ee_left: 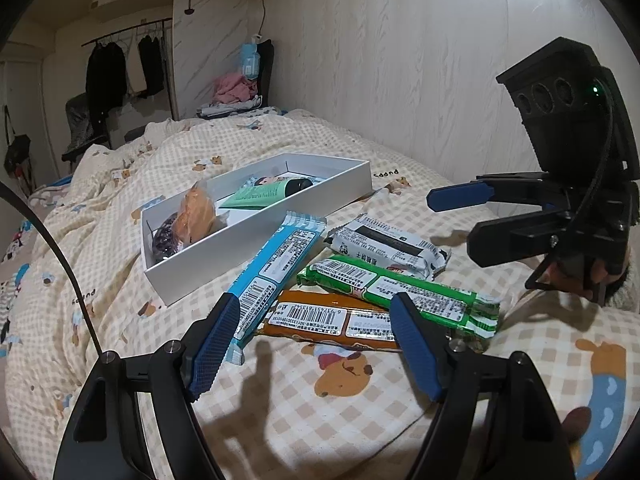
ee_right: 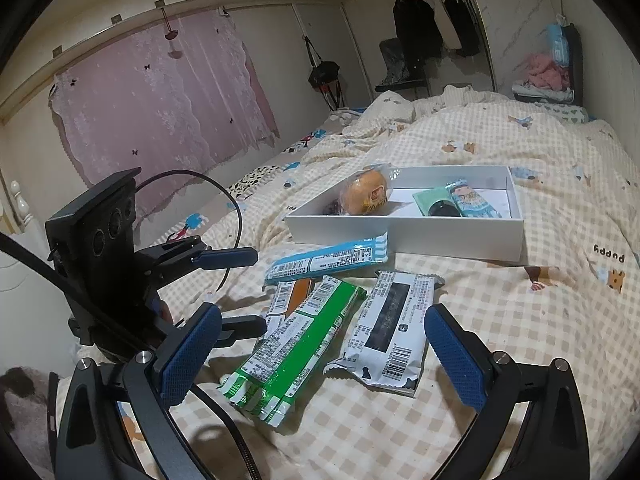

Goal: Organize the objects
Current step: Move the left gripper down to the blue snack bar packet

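Observation:
Several snack packs lie on the bed in front of a white box (ee_left: pixel 256 236) (ee_right: pixel 404 232): a blue pack (ee_left: pixel 276 268) (ee_right: pixel 328 260), a green pack (ee_left: pixel 400 292) (ee_right: pixel 296 344), an orange pack (ee_left: pixel 332 320) (ee_right: pixel 292 296) partly under the others, and a white pack with a black stripe (ee_left: pixel 384 244) (ee_right: pixel 392 324). The box holds a wrapped bun (ee_left: pixel 196 216) (ee_right: pixel 364 192), a green tube (ee_left: pixel 264 192) (ee_right: pixel 432 204) and a dark item. My left gripper (ee_left: pixel 316 344) is open over the orange pack. My right gripper (ee_right: pixel 324 356) is open over the green and white packs.
The bed has a checked bear-print quilt (ee_left: pixel 360 400) (ee_right: pixel 520 320). A wood-grain wall (ee_left: pixel 400 60) runs along its side. Clothes hang on a rack (ee_right: pixel 432 20) beyond the bed, and a pink curtain (ee_right: pixel 160 100) covers the far wall.

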### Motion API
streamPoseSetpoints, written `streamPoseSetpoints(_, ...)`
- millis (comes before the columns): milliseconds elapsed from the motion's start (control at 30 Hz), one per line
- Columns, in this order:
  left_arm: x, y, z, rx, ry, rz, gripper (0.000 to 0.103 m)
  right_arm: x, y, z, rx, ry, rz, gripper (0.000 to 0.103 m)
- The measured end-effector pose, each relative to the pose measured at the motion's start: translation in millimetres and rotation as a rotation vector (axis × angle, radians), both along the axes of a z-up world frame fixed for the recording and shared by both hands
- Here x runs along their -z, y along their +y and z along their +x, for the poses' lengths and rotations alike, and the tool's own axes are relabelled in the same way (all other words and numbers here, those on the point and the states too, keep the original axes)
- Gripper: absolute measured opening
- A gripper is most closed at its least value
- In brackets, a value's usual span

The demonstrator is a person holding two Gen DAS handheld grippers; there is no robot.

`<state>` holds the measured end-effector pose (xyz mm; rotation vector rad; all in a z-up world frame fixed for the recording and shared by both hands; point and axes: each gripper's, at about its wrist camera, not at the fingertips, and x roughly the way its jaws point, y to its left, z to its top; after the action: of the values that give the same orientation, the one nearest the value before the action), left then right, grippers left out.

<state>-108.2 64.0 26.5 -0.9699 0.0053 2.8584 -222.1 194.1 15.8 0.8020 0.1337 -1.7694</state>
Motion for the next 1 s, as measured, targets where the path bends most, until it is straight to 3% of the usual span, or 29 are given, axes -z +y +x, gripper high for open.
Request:
streamPoseSetpoints(233, 3, -7, -3, -0.007, -0.030, 0.041, 0.080, 0, 0, 2, 0.000, 0.006, 0.002, 0.102)
streamPoseSetpoints(633, 2, -4, 1, -0.002, -0.026, 0.024, 0.083, 0, 0, 2, -0.001, 0.006, 0.002, 0.102)
streamPoseSetpoints(900, -11, -26, 9, -0.022, 0.018, 0.141, 0.084, 0, 0, 3, -0.001, 0.006, 0.002, 0.102)
streamPoseSetpoints(1000, -11, -29, 8, -0.050, 0.014, 0.148, 0.084, 0, 0, 3, 0.000, 0.006, 0.002, 0.102)
